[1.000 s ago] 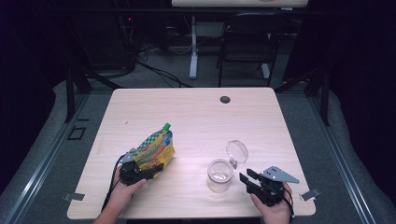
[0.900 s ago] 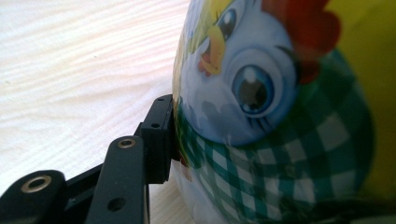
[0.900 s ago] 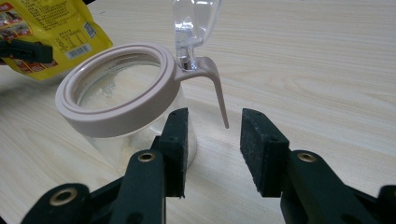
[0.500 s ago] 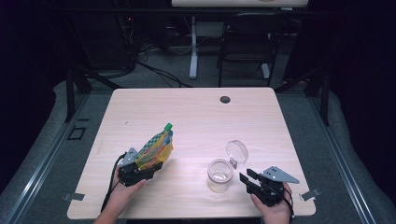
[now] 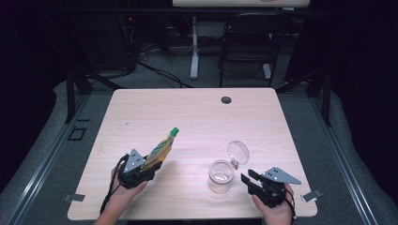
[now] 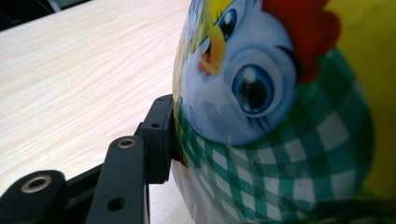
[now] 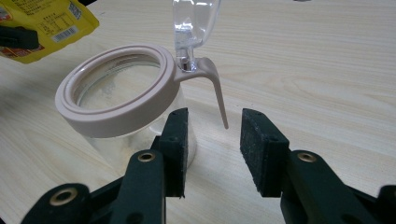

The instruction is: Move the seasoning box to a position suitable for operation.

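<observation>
A lab-like recording room: one bare wooden table on grey floor, dark surroundings, loose cables and a folding chair at the far side.

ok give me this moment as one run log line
left hand-held gripper: shut on pouch, lifted, green cap up | right hand-held gripper: open, empty, beside jar | jar lid: flipped open

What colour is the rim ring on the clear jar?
Pale pinkish-beige ring on the clear glass jar; right gripper view shows it best.
</observation>
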{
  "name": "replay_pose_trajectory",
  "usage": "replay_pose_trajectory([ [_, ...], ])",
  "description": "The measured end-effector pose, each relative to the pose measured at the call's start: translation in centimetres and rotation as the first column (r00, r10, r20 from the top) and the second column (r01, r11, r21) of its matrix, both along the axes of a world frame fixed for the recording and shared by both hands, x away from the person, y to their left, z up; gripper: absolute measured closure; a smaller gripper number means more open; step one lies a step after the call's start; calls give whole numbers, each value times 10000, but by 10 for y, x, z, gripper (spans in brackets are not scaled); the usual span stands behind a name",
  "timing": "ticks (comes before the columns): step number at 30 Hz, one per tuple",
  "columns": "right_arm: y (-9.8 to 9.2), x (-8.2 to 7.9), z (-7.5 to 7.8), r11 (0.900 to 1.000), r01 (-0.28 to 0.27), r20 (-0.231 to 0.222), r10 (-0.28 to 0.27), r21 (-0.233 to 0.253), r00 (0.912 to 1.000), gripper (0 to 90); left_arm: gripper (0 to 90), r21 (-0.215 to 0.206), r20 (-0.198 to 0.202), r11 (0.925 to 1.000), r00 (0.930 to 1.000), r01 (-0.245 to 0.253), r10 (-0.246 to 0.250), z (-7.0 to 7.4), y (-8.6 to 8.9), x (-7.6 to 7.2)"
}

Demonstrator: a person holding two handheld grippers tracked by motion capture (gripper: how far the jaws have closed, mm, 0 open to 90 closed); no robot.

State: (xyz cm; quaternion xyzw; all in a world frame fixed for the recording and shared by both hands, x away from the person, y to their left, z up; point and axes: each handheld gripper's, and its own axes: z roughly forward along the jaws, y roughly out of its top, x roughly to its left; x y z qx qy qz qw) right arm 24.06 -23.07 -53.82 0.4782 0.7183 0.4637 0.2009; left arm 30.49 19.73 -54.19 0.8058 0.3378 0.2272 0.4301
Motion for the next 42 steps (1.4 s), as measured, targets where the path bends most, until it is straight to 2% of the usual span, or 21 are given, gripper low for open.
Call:
replay_pose_trajectory([
  [7,0,0,0,10000,14,14,-14,-28,10000,624,539,388,403,9991,9990,-195,180,3,-3,-3],
  [10,0,0,0,10000,16,15,-16,-24,10000,623,539,679,603,9974,9980,-229,188,4,-5,-5],
  [20,0,0,0,10000,14,26,-14,-31,10000,623,539,1594,1089,9871,9940,-141,-34,6,-13,-11],
  [29,0,0,1,10000,15,54,-15,-48,10000,623,539,2046,1388,9788,9899,-15,-275,9,-20,-16],
  [35,0,0,1,10000,9,57,-9,-56,10000,623,539,2772,1802,9608,9827,-97,-421,8,-27,-21],
  [38,0,0,1,10000,14,71,-14,-44,10000,623,539,3186,1981,9478,9786,-98,-565,8,-31,-24],
  [42,0,0,1,10000,9,68,-8,-50,10000,623,540,3412,2006,9400,9769,4,-732,8,-35,-26],
])
